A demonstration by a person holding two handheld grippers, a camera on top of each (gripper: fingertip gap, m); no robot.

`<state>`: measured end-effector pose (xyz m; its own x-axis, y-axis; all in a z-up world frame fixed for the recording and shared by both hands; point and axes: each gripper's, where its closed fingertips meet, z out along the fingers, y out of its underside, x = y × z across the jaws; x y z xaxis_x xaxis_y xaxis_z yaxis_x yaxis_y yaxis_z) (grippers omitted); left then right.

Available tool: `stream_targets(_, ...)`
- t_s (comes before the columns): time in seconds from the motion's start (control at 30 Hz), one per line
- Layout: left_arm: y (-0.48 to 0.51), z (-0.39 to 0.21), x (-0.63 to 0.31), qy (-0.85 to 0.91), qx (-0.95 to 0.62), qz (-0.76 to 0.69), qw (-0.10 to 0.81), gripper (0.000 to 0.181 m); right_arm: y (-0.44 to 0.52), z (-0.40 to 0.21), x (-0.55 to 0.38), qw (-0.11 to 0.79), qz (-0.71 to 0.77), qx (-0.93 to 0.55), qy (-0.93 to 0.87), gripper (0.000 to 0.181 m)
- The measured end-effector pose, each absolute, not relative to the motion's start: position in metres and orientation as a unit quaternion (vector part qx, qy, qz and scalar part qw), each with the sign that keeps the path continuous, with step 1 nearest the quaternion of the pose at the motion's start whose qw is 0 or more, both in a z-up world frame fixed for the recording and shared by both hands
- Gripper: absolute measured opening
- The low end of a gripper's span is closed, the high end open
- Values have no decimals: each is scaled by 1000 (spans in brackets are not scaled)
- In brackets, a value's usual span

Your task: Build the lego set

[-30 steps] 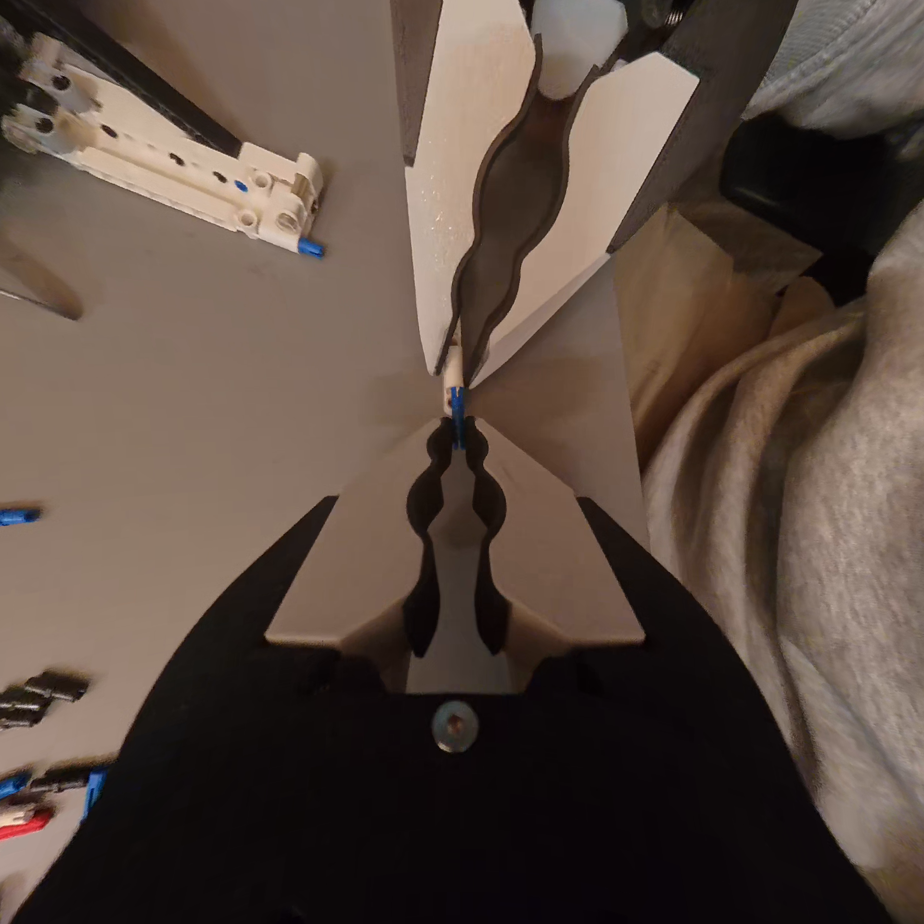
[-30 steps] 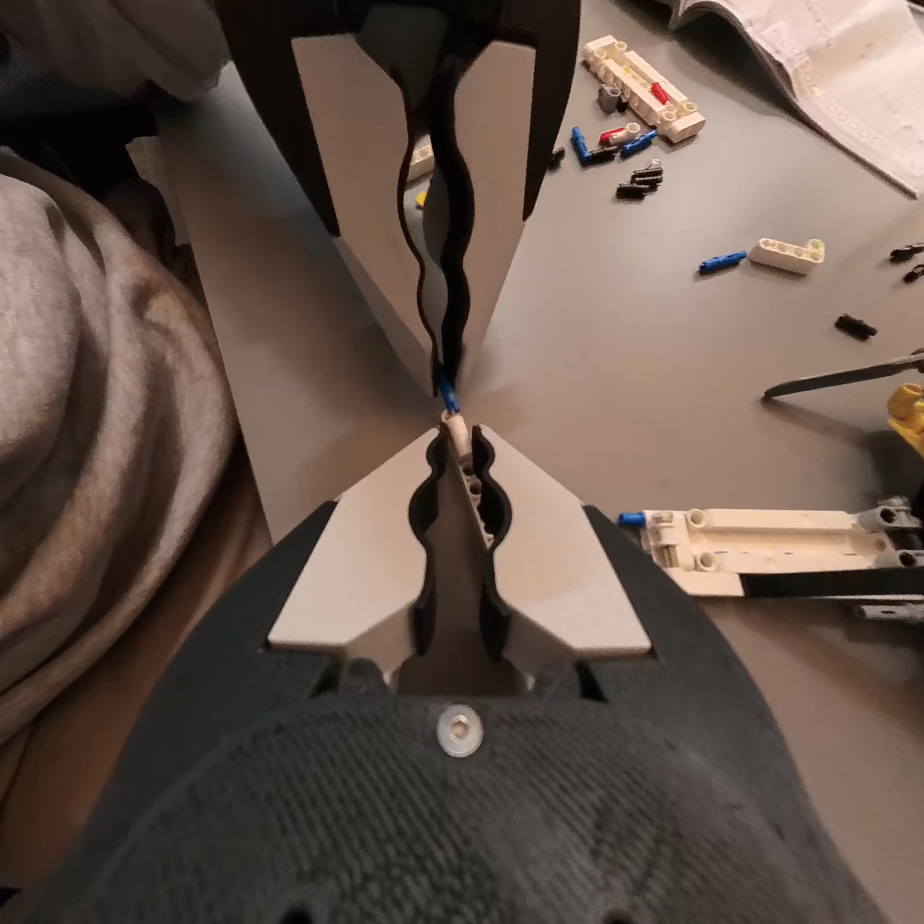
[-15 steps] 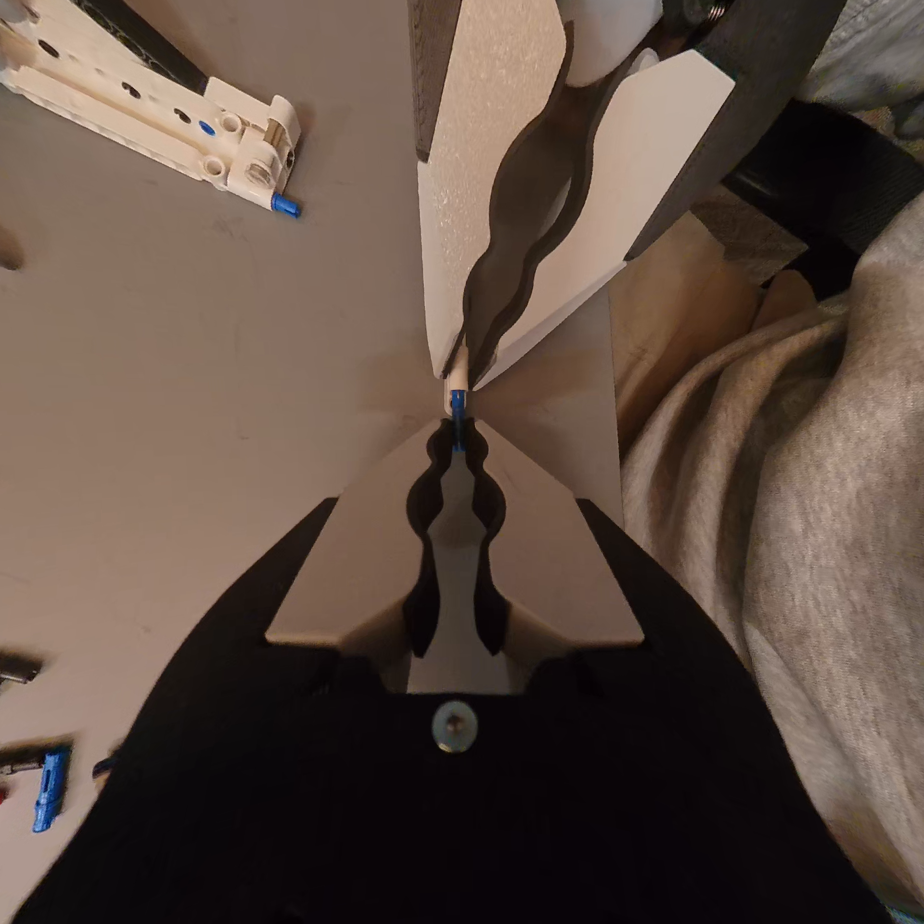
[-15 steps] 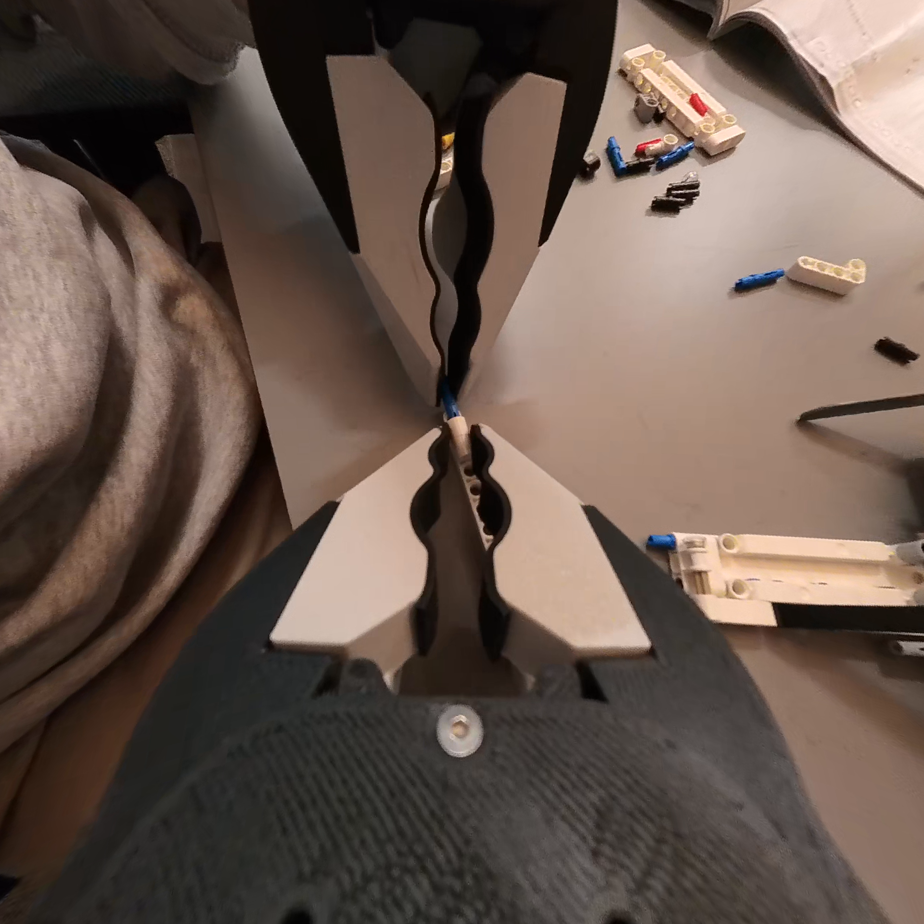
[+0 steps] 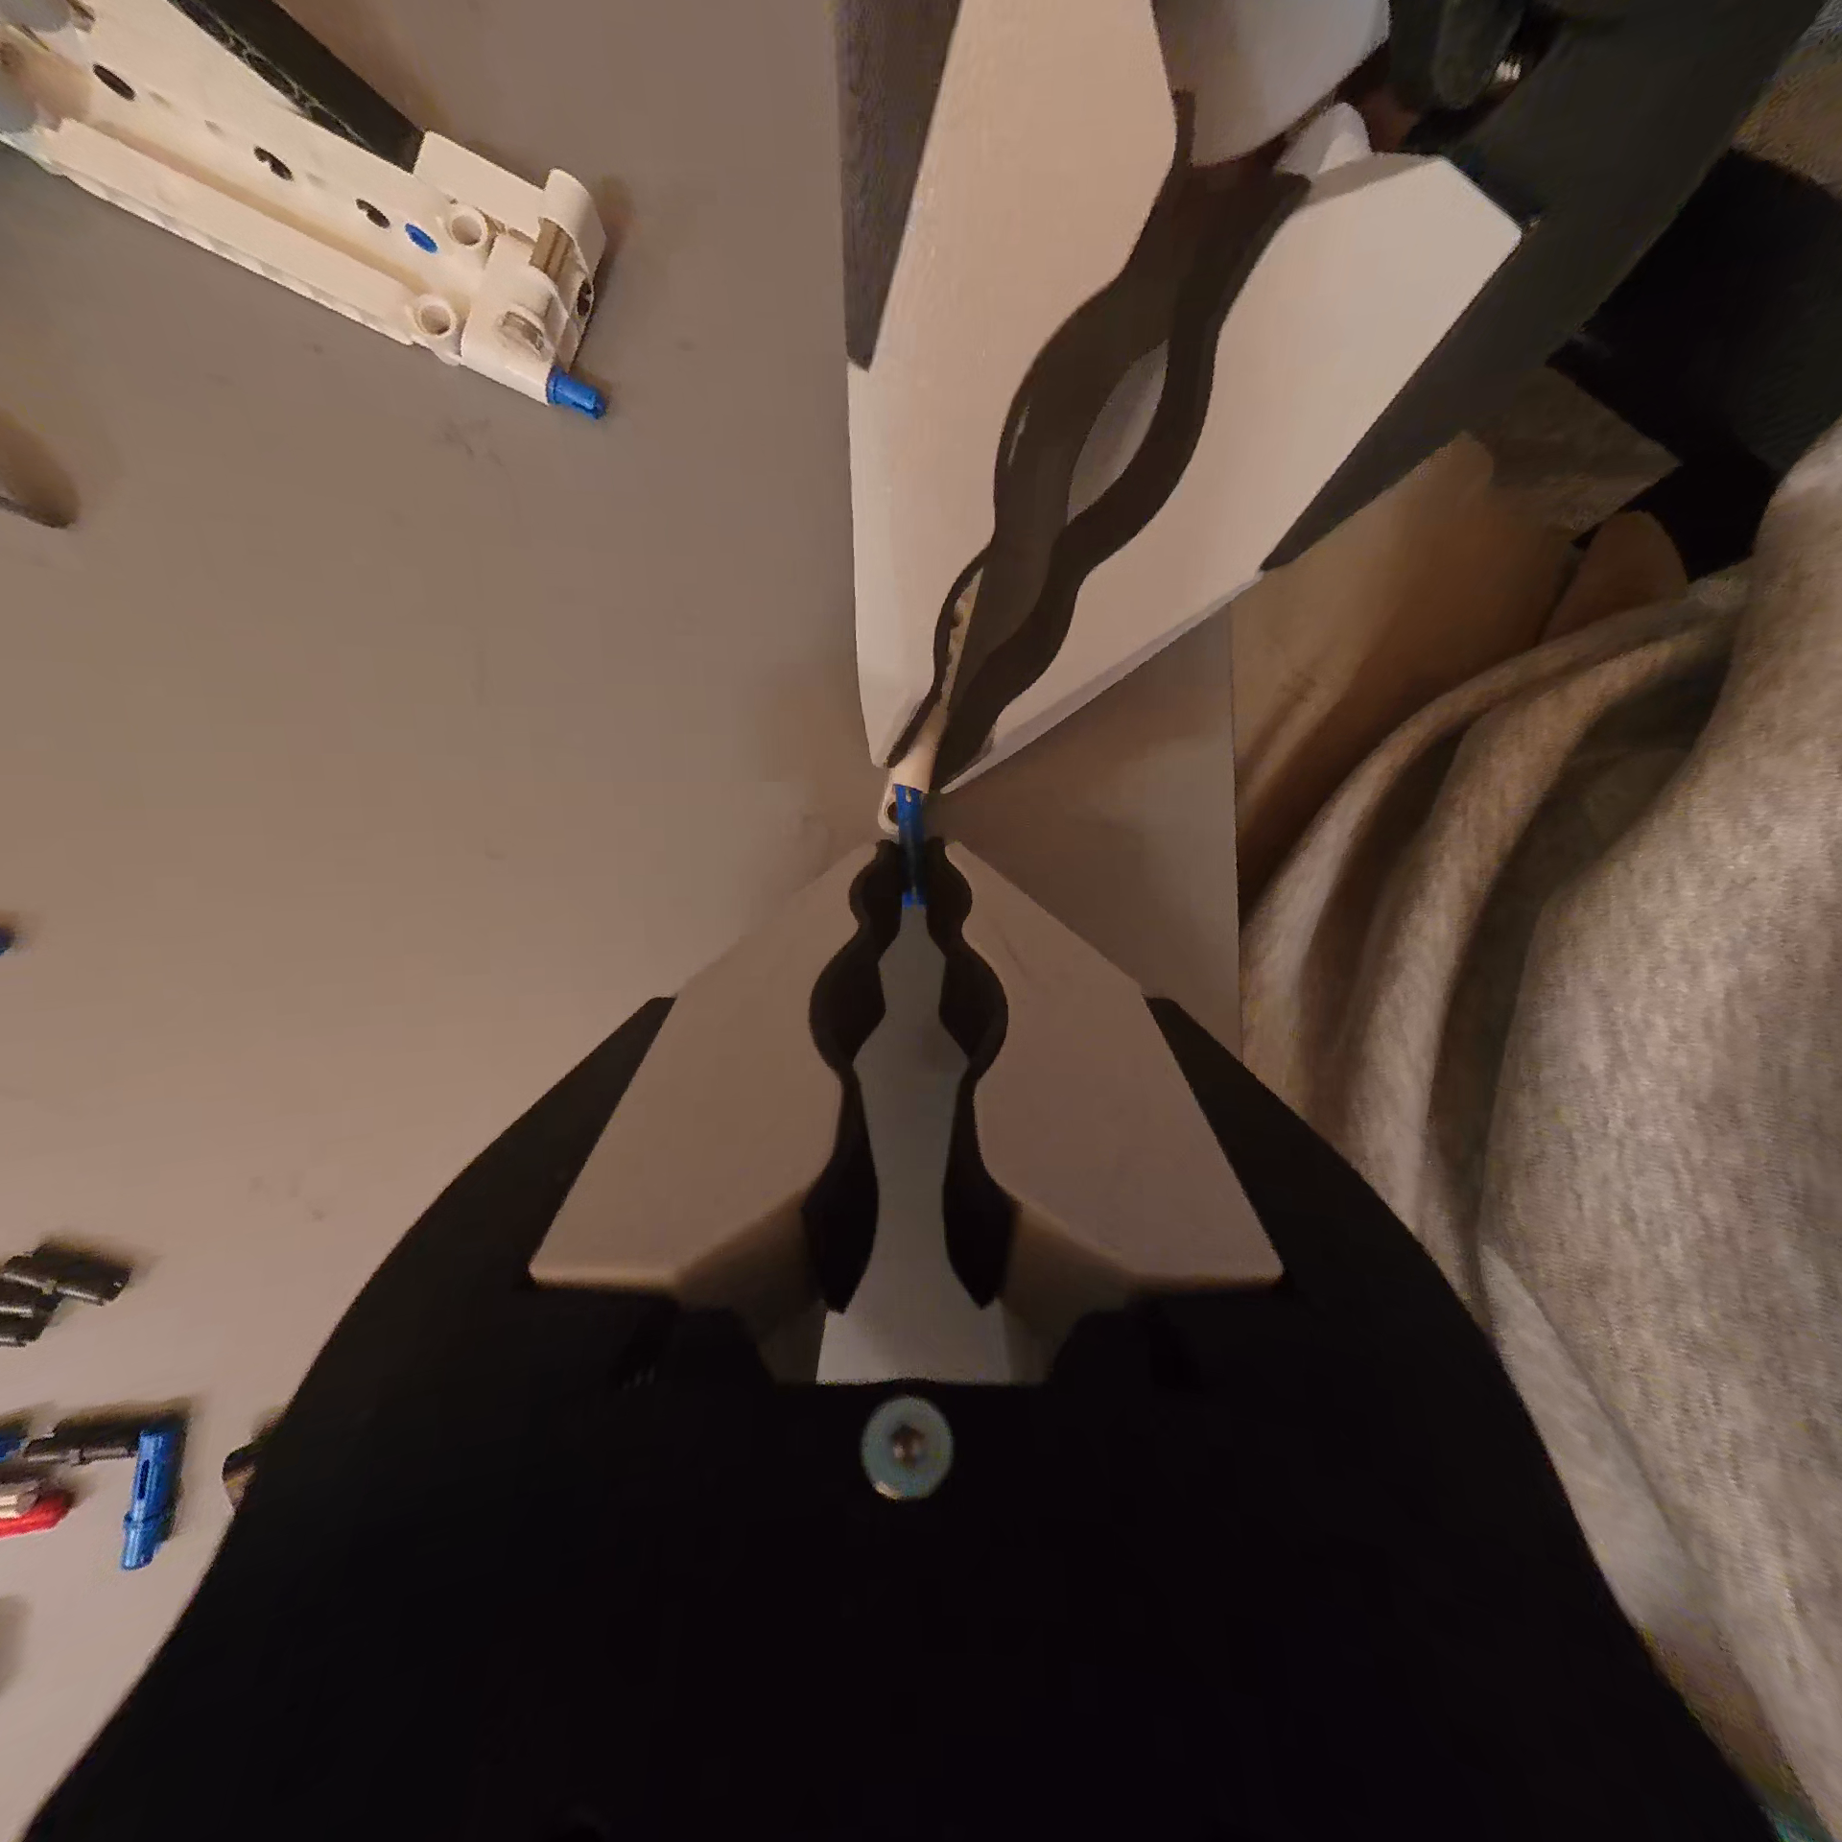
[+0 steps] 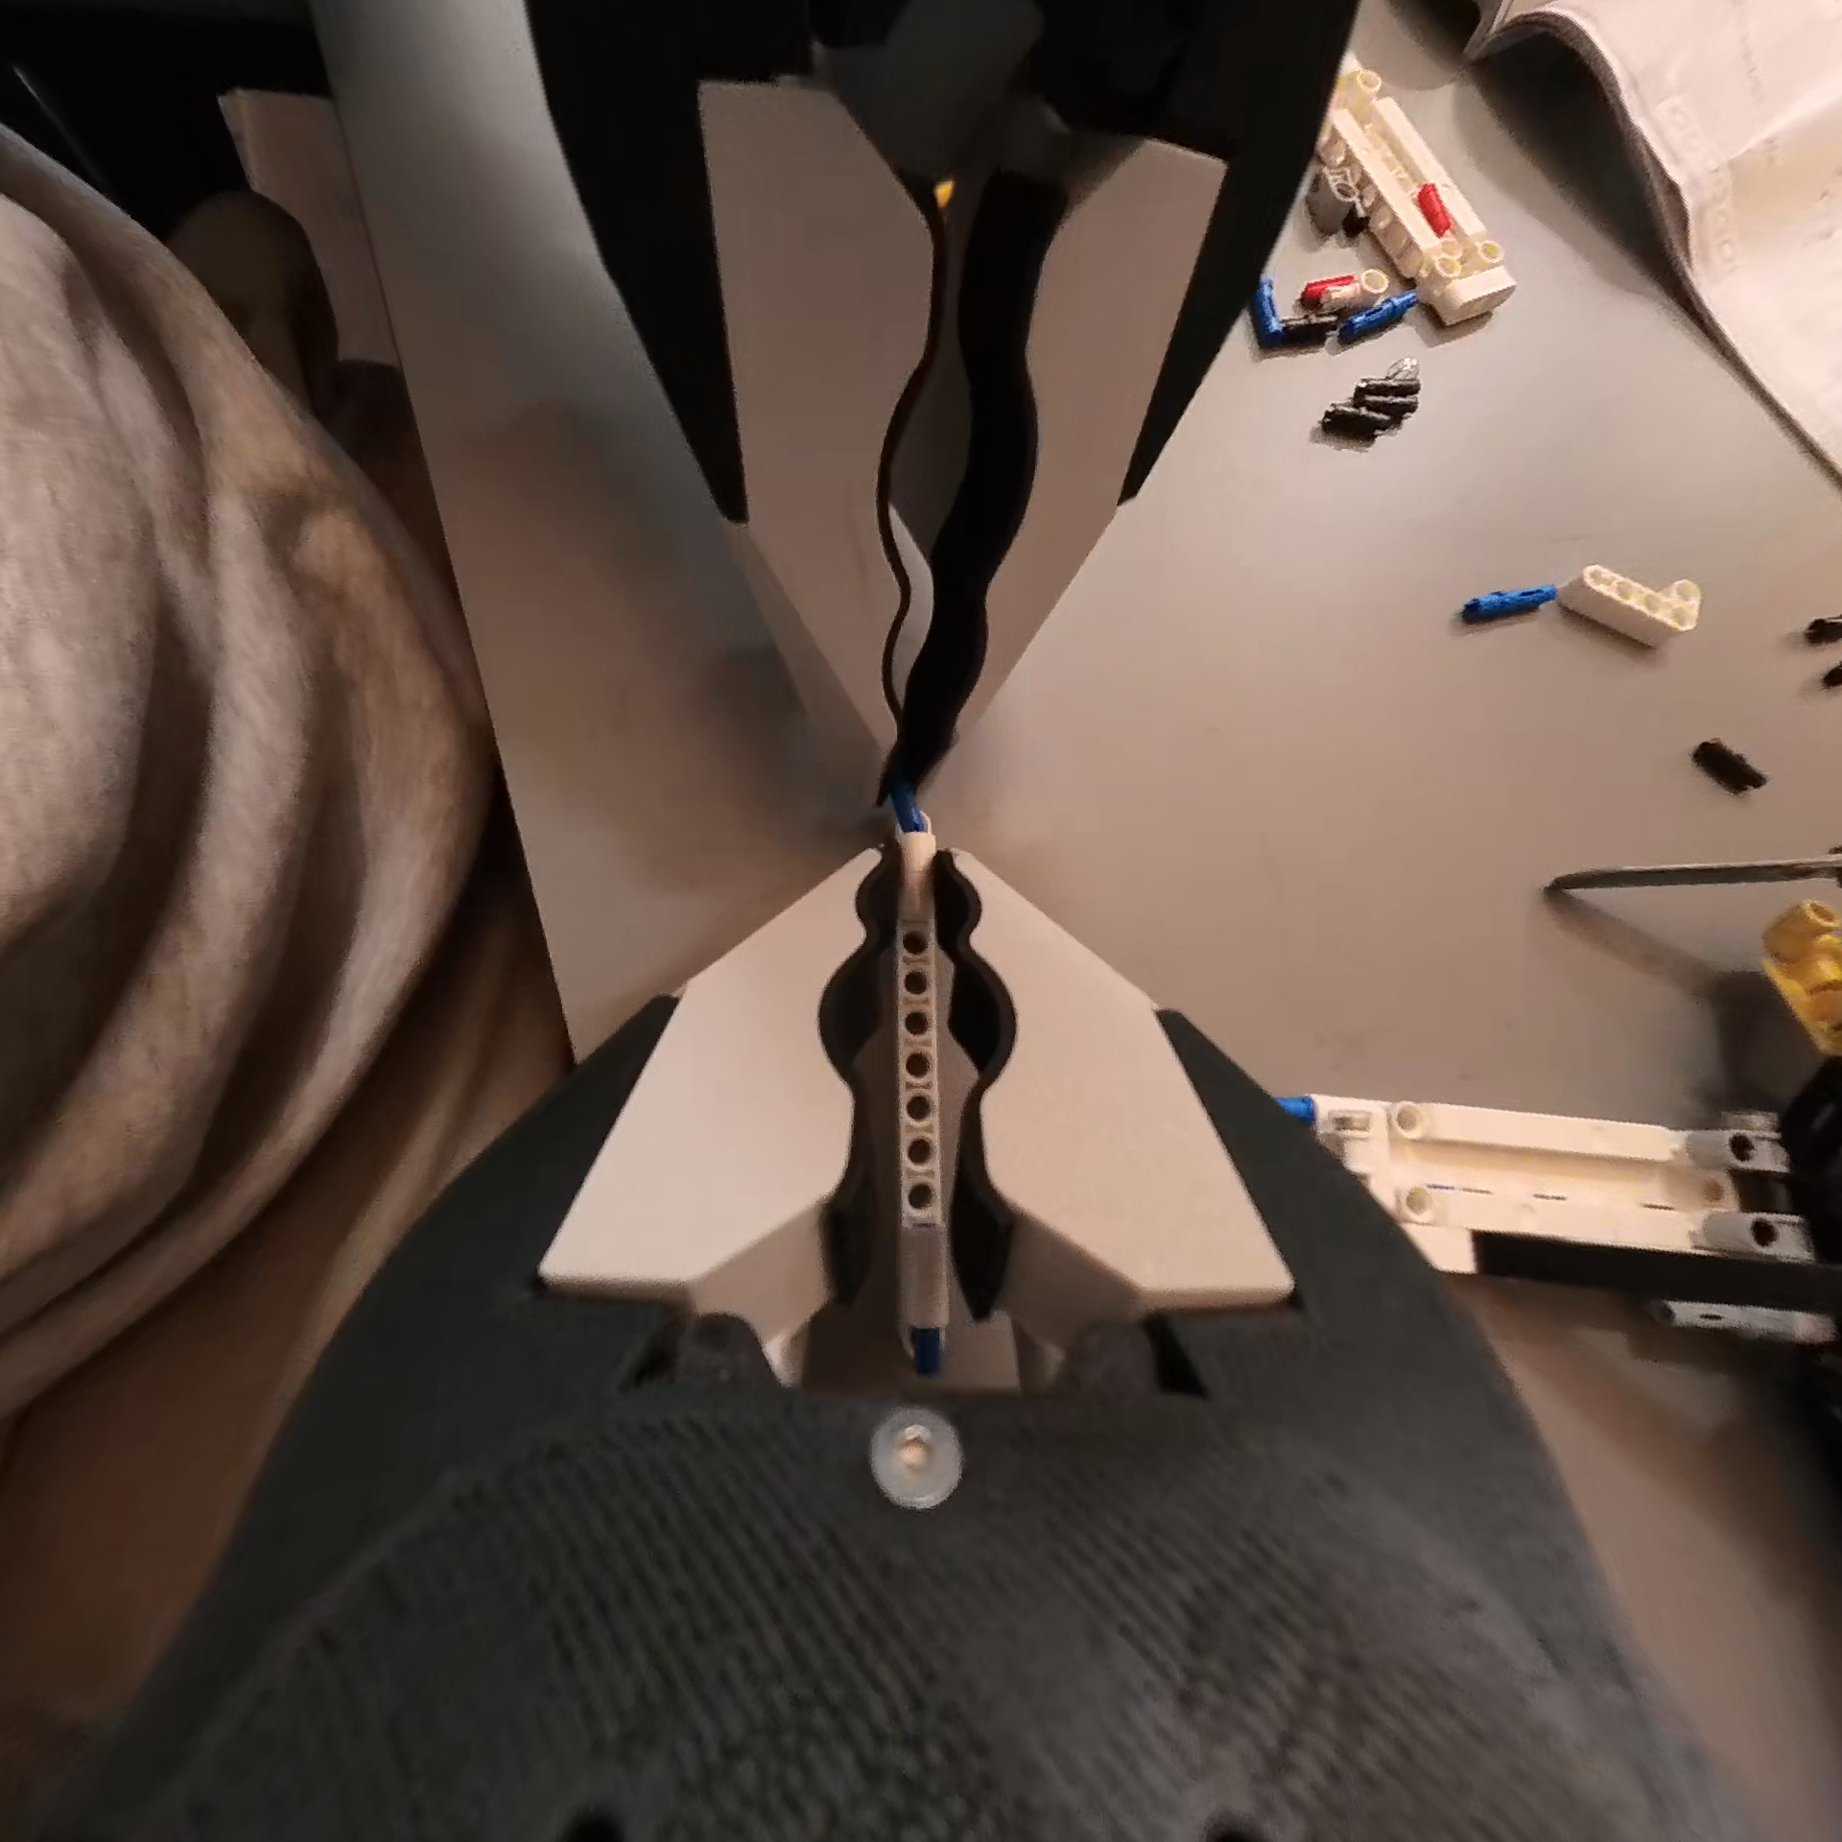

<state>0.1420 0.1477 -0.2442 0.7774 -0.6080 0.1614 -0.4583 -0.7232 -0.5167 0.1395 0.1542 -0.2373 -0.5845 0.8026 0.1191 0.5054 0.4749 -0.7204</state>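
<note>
My left gripper (image 5: 909,867) is shut on a small blue pin (image 5: 909,847). My right gripper (image 6: 917,859) is shut on a long white beam with a row of holes (image 6: 919,1057), which lies along its jaws; a second blue pin (image 6: 927,1348) sticks out of the beam's near end. The two grippers meet tip to tip above the grey table. The blue pin's far end sits in the end hole of the beam (image 5: 912,772). The pin also shows in the right wrist view (image 6: 904,802), held by the left gripper (image 6: 912,787).
A large white and black assembly (image 5: 299,199) lies on the table, also in the right wrist view (image 6: 1515,1186). Loose blue, black and red pins (image 5: 150,1475), a white angled beam (image 6: 1635,603), a small white sub-assembly (image 6: 1415,229) and an instruction booklet (image 6: 1714,150) lie around. A person's grey sleeve (image 5: 1555,1096) is close. Less than 4 cm separates the two grippers' tips.
The white beam has turned in my right gripper, so its row of holes now faces the camera. The blue pin has stayed against the beam's end while both grippers shifted slightly.
</note>
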Motion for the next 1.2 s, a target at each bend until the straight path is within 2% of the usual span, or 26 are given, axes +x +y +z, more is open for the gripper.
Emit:
stream_targets(0.3, 148, -246, 140, 365, -891, -163, 216, 1, 153, -237, 141, 186, 376, -364, -832, 6)
stream_targets(1.2, 142, -246, 142, 425, -868, -191, 171, 1, 149, -238, 142, 154, 335, -341, -865, 6)
